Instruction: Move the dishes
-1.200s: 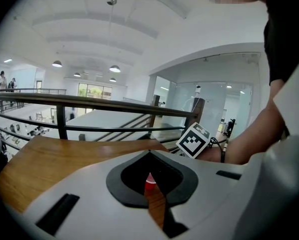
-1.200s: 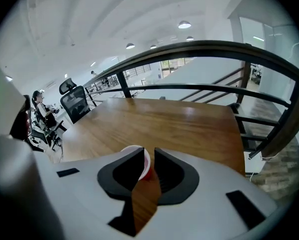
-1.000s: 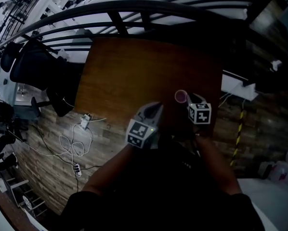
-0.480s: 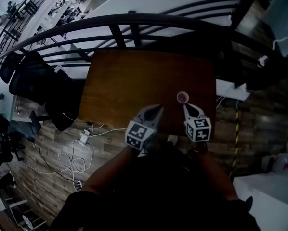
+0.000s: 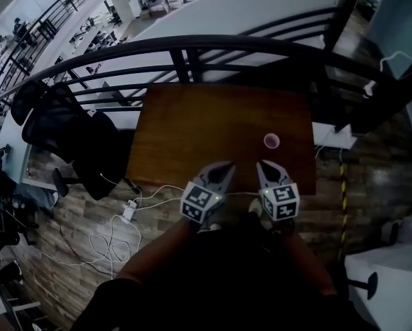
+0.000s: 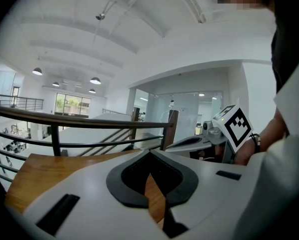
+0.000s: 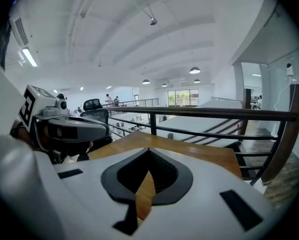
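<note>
Head view, arms: You hold both forearms (image 5: pixel 192 254) fwd and close together, in dark sleeves, elbows tucked near your body.
Head view, grippers: left gripper (image 5: pixel 222 167) & right gripper (image 5: pixel 263 165) sit side by side at the near edge of the wooden table (image 5: pixel 192 129), tips pointing away from you.
Head view, dish: pink cup (image 5: pixel 271 141) stands upright on the table's right half, a little beyond the right gripper's tips, not touching them.
Head view, surroundings: black railing (image 5: pixel 192 47) runs behind the table; a black chair (image 5: pixel 61 123) stands off to the left.
Left gripper view, claw: left gripper (image 6: pixel 149 154) clenched tip to tip, nothing between the jaws; only a sliver of tabletop shows through the gap behind the tips.
Left gripper view, pose: held low, approx. level over the wood; the right gripper's marker cube (image 6: pixel 235 125) is alongside at right.
Right gripper view, claw: right gripper (image 7: pixel 148 151) also clenched on nothing, tips meeting.
Right gripper view, pose: low over the table, aimed at the railing, w/ the left gripper close at left.
</note>
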`<action>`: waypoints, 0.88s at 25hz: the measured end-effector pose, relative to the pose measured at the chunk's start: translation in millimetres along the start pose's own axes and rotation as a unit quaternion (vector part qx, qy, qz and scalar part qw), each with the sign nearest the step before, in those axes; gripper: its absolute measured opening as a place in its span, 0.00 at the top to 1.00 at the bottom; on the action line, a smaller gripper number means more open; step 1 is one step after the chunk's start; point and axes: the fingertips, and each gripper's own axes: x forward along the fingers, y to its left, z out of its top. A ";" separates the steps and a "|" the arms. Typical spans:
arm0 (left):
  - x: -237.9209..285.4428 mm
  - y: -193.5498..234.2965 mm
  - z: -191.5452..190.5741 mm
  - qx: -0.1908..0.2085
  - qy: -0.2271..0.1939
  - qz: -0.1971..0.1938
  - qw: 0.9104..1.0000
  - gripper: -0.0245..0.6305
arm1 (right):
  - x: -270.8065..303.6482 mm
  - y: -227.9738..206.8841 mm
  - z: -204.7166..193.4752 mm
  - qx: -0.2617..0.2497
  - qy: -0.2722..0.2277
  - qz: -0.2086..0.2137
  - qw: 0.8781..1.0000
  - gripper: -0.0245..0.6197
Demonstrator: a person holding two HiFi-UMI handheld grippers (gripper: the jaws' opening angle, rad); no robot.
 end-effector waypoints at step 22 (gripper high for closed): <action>-80.8 -113.9 -9.9 -0.002 -0.020 -0.046 0.999 0.97 | -121.3 65.2 -25.8 0.032 -0.030 0.000 0.999 0.95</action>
